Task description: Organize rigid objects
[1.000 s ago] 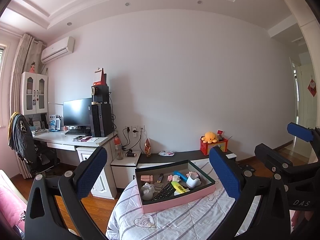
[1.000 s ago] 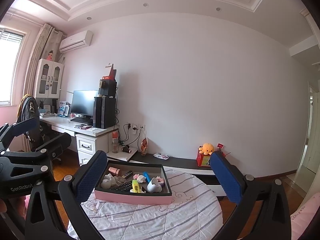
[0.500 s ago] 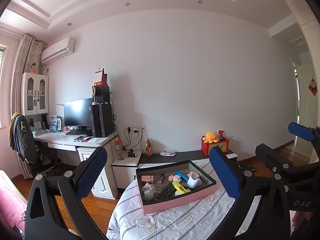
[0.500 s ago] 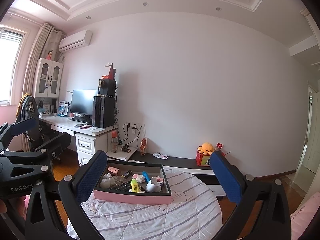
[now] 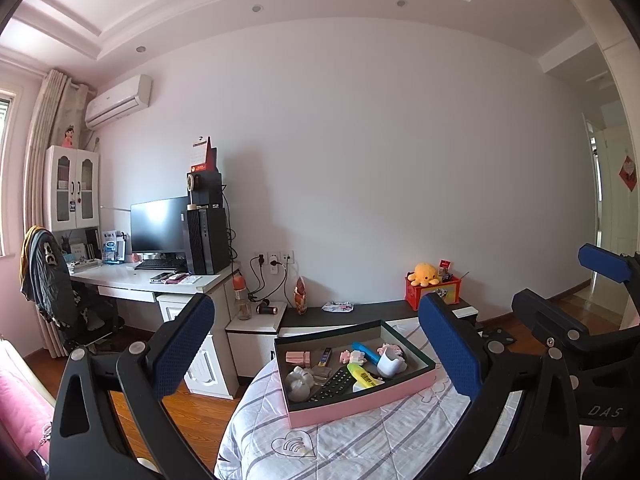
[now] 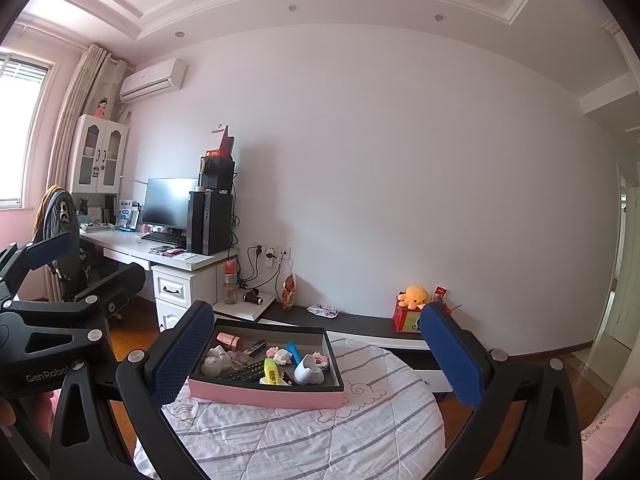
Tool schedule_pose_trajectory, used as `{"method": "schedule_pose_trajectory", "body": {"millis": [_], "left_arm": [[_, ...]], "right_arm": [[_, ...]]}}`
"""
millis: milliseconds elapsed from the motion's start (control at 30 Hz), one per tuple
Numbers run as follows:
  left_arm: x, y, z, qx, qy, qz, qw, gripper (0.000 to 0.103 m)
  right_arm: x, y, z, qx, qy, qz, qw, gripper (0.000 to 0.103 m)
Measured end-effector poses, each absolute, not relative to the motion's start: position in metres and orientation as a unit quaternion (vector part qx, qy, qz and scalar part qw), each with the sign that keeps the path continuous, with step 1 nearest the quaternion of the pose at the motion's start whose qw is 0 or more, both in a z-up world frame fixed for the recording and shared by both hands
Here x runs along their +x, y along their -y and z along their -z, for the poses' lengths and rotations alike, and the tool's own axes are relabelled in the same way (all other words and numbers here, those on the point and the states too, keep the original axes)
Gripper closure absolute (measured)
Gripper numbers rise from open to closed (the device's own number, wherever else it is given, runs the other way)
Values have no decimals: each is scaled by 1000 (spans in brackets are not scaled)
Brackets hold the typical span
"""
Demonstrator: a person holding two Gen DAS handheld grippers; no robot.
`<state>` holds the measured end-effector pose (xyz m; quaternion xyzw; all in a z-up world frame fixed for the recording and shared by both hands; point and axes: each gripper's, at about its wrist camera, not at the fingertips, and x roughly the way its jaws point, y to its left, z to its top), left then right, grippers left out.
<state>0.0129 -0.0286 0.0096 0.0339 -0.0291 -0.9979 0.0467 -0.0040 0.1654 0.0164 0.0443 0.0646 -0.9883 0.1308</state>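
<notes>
Left claw (image 5: 316, 348) wide open, empty; right claw (image 6: 316, 354) likewise | pink tray (image 5: 360, 400) ahead, apart

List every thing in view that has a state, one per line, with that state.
left gripper: open, empty
right gripper: open, empty
pink tray: on the bed, full of small items
white cup: tipped on its side in the tray
monitor: screen dark
cabinet doors: shut
</notes>
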Motion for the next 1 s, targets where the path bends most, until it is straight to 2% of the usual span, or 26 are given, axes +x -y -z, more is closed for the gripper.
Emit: {"method": "schedule_pose_trajectory", "body": {"millis": [1000], "left_arm": [[12, 27, -12, 33, 30, 998, 48, 0]], "right_arm": [[-8, -164, -15, 43, -68, 989, 127, 0]]}}
